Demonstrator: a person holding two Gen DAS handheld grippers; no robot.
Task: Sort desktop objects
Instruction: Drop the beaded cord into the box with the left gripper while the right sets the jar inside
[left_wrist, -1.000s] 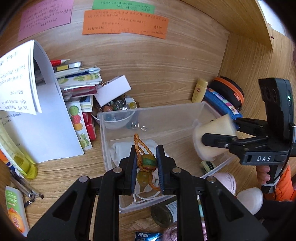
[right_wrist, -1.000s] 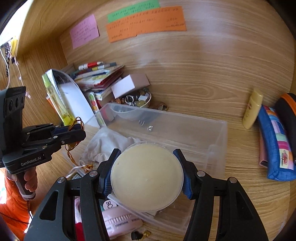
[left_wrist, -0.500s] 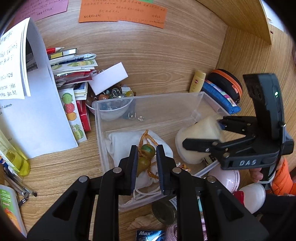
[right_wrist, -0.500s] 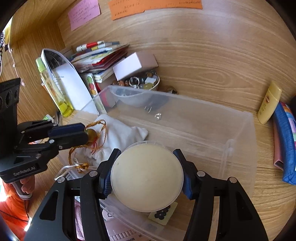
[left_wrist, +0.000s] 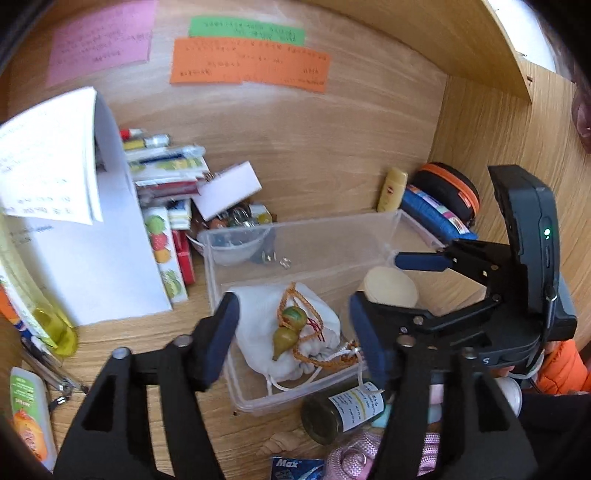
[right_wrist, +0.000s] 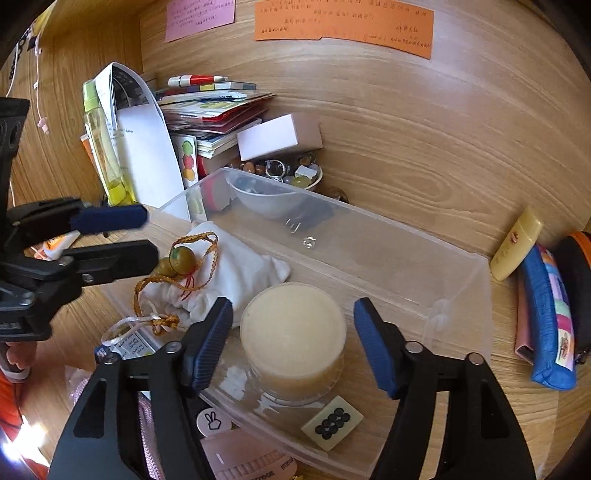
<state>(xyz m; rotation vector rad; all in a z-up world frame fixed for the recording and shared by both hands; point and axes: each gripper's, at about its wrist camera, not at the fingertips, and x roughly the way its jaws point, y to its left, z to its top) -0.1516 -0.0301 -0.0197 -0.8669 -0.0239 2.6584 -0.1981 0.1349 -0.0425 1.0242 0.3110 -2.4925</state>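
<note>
Both claws spread wide over the clear plastic bin, their loads lying inside it.

Left wrist view: the left gripper (left_wrist: 291, 332) gapes, released, above the clear rectangular plastic bin (left_wrist: 295, 236); the small green-and-amber gourd charm on braided orange cord (left_wrist: 290, 326) lies on the soft white drawstring cloth pouch (left_wrist: 258, 317) at the bin's near end. I judge the charm light, hard and slick, its cord floppy; pinch the gourd's waist.

Right wrist view: the right gripper (right_wrist: 291, 347) is likewise released, straddling the round cream-coloured jar in clear plastic (right_wrist: 293, 336), upright on the bin floor beside the pouch. It looks rigid, smooth and light; grip across its sides.
</note>
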